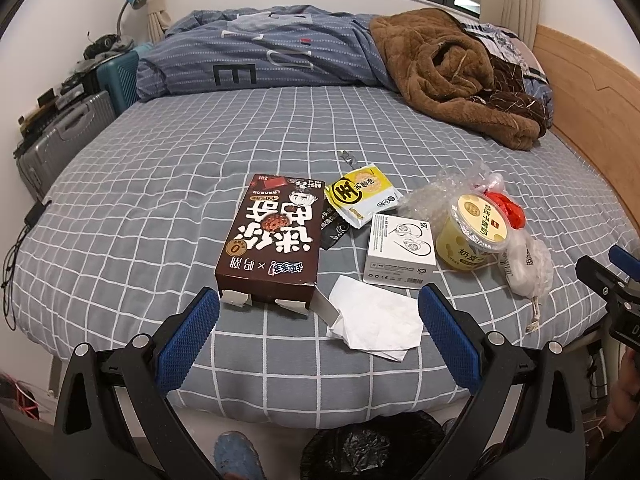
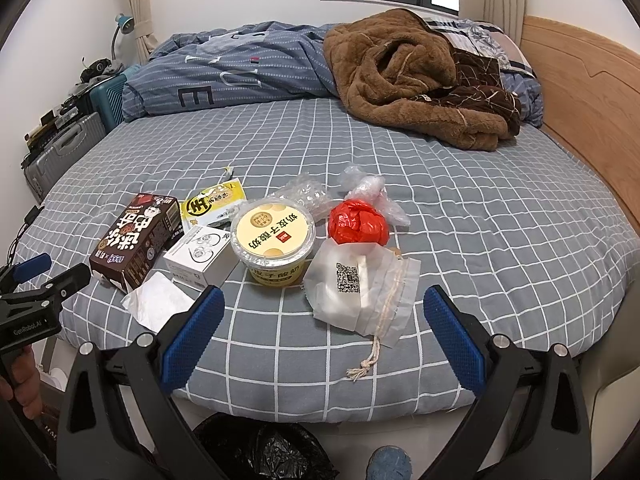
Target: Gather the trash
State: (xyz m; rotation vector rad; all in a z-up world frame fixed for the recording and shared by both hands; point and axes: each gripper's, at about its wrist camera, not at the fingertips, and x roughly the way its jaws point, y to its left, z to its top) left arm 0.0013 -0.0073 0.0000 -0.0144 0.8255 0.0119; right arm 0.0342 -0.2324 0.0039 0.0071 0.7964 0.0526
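Trash lies near the bed's front edge. A brown snack box (image 1: 269, 245) (image 2: 136, 241) lies flat, a crumpled white tissue (image 1: 374, 320) (image 2: 157, 305) beside it. Behind are a yellow wrapper (image 1: 362, 194) (image 2: 211, 205), a small white earphone box (image 1: 400, 251) (image 2: 200, 258), a yellow yogurt cup (image 1: 472, 232) (image 2: 274, 240), a red plastic wad (image 1: 508, 208) (image 2: 358, 224), bubble wrap (image 1: 430, 196) (image 2: 304, 196) and a white drawstring pouch (image 1: 526, 268) (image 2: 360, 292). My left gripper (image 1: 318, 304) (image 2: 46, 268) is open just before the box and tissue. My right gripper (image 2: 324, 304) (image 1: 608, 268) is open just before the pouch.
A black trash bag (image 1: 368, 444) (image 2: 260, 446) sits on the floor below the bed edge, next to a blue shoe (image 1: 236, 456) (image 2: 390, 462). A brown blanket (image 1: 452, 72) and a blue duvet (image 1: 260, 52) lie at the back. Suitcases (image 1: 64, 136) stand at the left, a wooden headboard (image 1: 592, 120) at the right.
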